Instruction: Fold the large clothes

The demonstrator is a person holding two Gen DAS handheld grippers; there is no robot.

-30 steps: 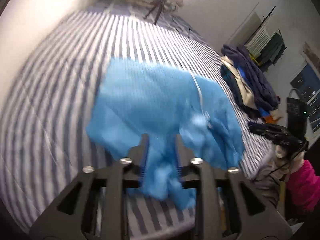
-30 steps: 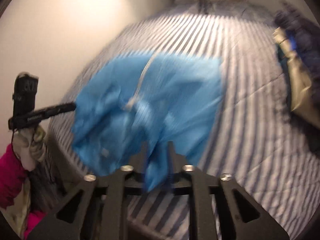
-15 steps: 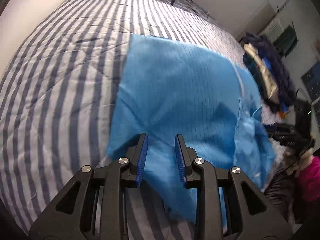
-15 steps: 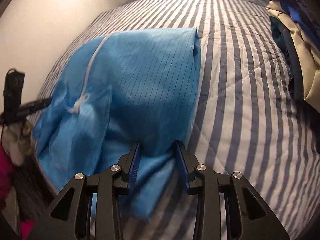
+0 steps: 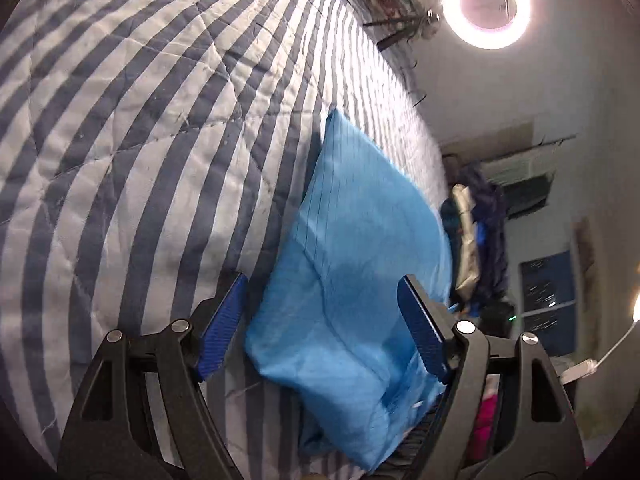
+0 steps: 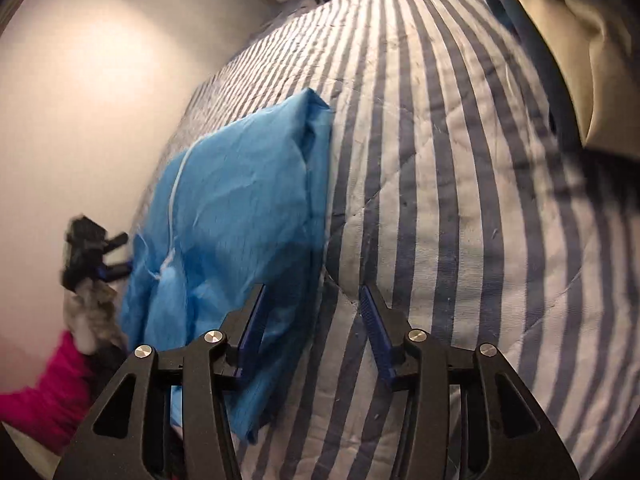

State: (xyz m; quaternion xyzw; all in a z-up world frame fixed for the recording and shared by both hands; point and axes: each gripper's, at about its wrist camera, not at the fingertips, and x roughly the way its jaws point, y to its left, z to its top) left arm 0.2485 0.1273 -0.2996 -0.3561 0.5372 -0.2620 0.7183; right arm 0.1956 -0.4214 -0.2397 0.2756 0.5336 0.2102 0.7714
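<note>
A large blue garment [image 5: 360,264] with thin dark pinstripes lies spread on the striped bed, its near end hanging over the front edge. It also shows in the right wrist view [image 6: 236,208], with a white drawstring [image 6: 174,216] across it. My left gripper [image 5: 322,292] is open and empty, its jaws wide apart over the garment's near left corner. My right gripper [image 6: 312,300] is open and empty over the garment's right edge. The left gripper also shows in the right wrist view [image 6: 100,254], at the garment's far side.
The bed [image 5: 140,120] has a blue-and-white striped quilt [image 6: 460,200]. A pile of other clothes [image 5: 476,232] lies at the bed's right side, also in the right wrist view [image 6: 568,52]. A ring light [image 5: 486,0] stands beyond the bed. A white wall [image 6: 80,100] runs along the left.
Both grippers have let go of the blue garment and opened wide. The garment has settled flat on the bed. Both grippers have drawn back and turned outward.
</note>
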